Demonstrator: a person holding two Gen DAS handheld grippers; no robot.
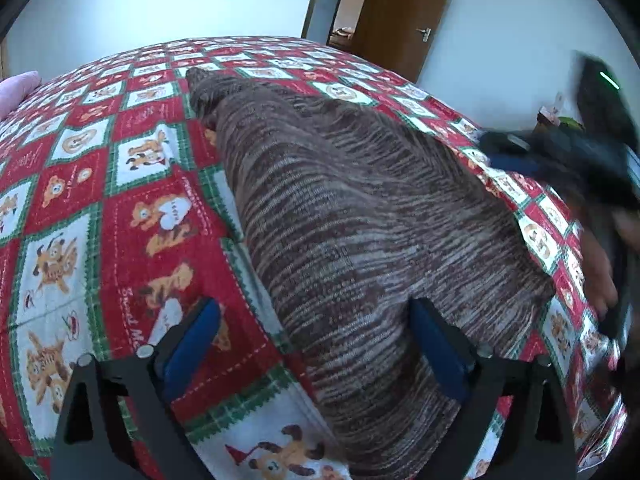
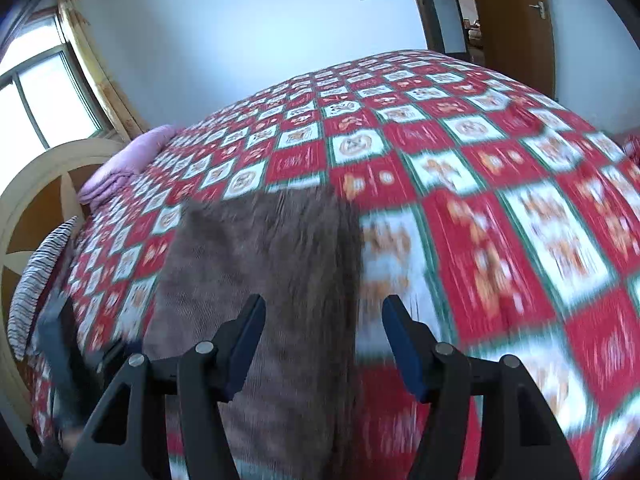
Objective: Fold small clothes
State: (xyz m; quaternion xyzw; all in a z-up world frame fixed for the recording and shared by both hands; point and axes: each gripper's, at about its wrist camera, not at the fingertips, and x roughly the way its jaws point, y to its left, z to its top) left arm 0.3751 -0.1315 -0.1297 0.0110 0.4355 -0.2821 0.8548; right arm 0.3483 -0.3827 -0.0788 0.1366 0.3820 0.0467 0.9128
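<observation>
A brown striped knitted garment [image 1: 360,216] lies spread on the red, white and green checked bed cover [image 1: 100,200]. My left gripper [image 1: 316,324] is open and empty, its jaws wide apart above the garment's near left edge. In the right wrist view the garment [image 2: 260,264] is blurred by motion. My right gripper [image 2: 324,316] is open and empty over the garment's right edge. The right gripper also shows, blurred, at the right of the left wrist view [image 1: 560,152].
A pink folded blanket [image 2: 128,160] and a striped pillow [image 2: 40,272] lie at the head of the bed by the wooden headboard [image 2: 36,184]. A brown door [image 1: 404,12] stands open beyond the bed. A window [image 2: 36,92] is at the left.
</observation>
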